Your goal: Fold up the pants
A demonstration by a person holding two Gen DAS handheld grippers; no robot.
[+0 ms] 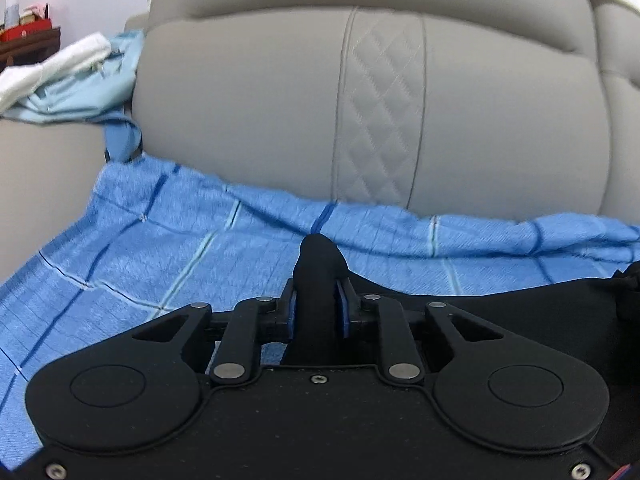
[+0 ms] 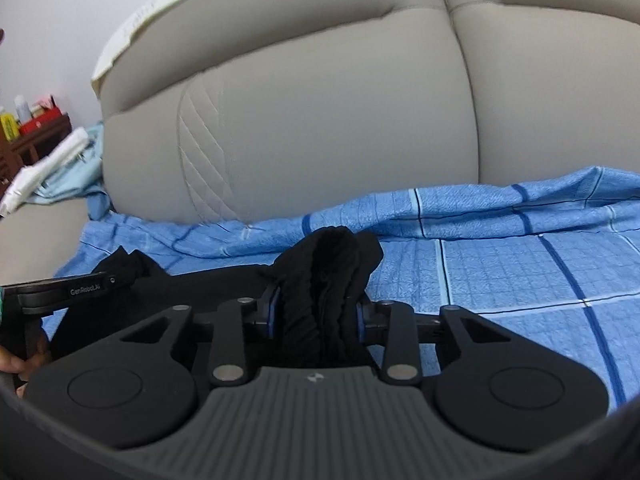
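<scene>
Both grippers have their jaws clenched on the black pants (image 2: 328, 280), each with a bunch of the fabric squeezed between the blue pads. On the left gripper (image 1: 319, 310) it's a narrow rolled wad poking up past the fingertips; on the right gripper (image 2: 316, 312) it's a fatter, crumpled clump. From the right wrist view the pants stretch off to the left between the two, over a blue checked blanket (image 2: 500, 256) spread on the seat of a grey sofa (image 2: 320, 112). Over on the sofa arm sits a light blue cloth (image 1: 86, 88) with a white towel (image 1: 52, 66) lying on top of it.
</scene>
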